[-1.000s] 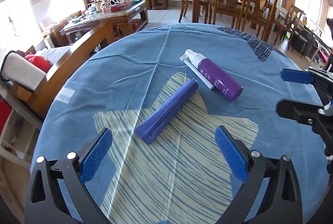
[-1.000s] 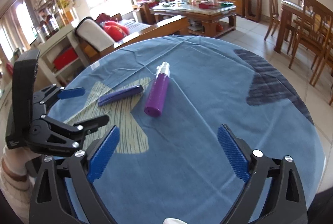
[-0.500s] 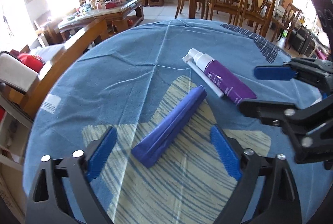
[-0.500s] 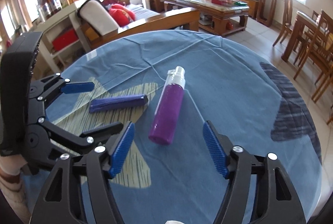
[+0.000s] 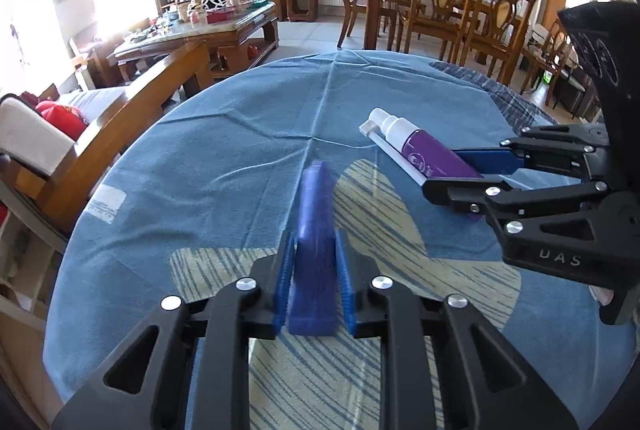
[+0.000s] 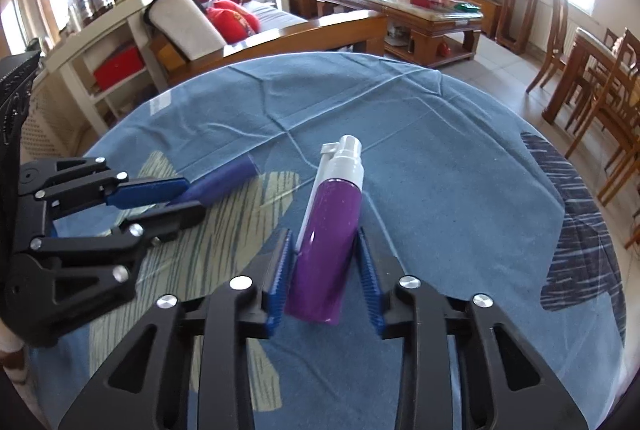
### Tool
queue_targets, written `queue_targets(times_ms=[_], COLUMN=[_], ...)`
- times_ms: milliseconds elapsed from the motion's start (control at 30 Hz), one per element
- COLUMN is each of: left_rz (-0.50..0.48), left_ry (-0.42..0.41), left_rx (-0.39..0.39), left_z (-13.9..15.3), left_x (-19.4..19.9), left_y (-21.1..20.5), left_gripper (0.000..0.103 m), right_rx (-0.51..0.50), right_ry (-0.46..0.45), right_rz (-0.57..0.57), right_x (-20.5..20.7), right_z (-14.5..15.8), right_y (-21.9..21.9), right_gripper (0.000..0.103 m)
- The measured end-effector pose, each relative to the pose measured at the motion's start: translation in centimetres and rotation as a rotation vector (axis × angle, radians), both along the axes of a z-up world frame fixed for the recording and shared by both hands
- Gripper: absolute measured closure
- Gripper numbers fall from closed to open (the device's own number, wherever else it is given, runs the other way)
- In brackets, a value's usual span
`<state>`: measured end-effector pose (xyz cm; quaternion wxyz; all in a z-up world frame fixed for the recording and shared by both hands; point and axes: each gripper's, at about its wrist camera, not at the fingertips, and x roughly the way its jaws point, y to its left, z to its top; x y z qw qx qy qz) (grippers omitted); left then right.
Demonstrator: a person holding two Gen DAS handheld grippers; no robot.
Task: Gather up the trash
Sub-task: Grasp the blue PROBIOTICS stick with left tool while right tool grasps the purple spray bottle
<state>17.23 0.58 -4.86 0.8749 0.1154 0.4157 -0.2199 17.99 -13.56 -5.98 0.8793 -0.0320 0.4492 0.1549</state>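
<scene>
A dark blue bar (image 5: 314, 206) lies on the blue tablecloth (image 5: 224, 150). My left gripper (image 5: 314, 236) is closing its jaws on the near end of the bar, with both blue pads against its sides. To the right lies a purple spray bottle (image 6: 332, 214) with a white cap and a white strip along it. My right gripper (image 6: 323, 234) is closing around the bottle's base, and its pads touch the bottle's sides. In the left wrist view the right gripper (image 5: 444, 172) flanks the bottle (image 5: 424, 154). In the right wrist view the left gripper (image 6: 192, 198) sits on the bar (image 6: 224, 182).
The round table drops off all around. A wooden sofa frame (image 5: 132, 118) stands beyond its left edge and dining chairs (image 5: 472, 10) beyond the far right. The two grippers stand close side by side. A coffee table (image 6: 404, 10) sits farther back.
Both grippers went from wide open to closed down: the left onto the blue bar, the right onto the purple bottle. The right gripper moved in toward the bottle.
</scene>
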Motion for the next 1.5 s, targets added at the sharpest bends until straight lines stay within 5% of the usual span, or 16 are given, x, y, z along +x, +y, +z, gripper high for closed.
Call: queue_targets(times_ms=[467, 633, 1000, 1233, 1300, 1367, 1500], left_rz=[0.027, 0.029, 0.051, 0.046, 0.045, 0.044, 0.032], left_ry=[-0.03, -0.064, -0.017, -0.007, -0.005, -0.009, 0.006], left_rx=[-0.124, -0.057, 0.027, -0.013, 0.015, 0.031, 0.013], left_z=[1.8, 2.1, -0.1, 0.0, -0.1, -0.2, -0.3], left_x=[-1.5, -3.0, 0.4, 0.0, 0.3, 0.7, 1.1], left_y=[1.2, 0.0, -1.1, -0.6, -0.9, -1.1, -1.1], left_gripper=[0.086, 0.086, 0.084, 0.083, 0.073, 0.051, 0.053], right_rx=[0.122, 0.166, 0.188, 0.206, 0.207, 0.209, 0.209], right_ry=[-0.084, -0.106, -0.107, -0.093, -0.089, -0.086, -0.086], right_rz=[-0.035, -0.052, -0.055, -0.058, -0.056, -0.056, -0.061], right_x=[-5.6, -9.2, -13.3, -13.4, -13.4, -13.4, -13.4], right_z=[3.7, 5.1, 5.7, 5.1, 4.9, 4.8, 4.7], right_y=[-2.7, -4.3, -5.7, -5.8, -5.8, -5.7, -5.7], right_gripper=[0.078, 0.078, 0.078, 0.078, 0.078, 0.078, 0.078])
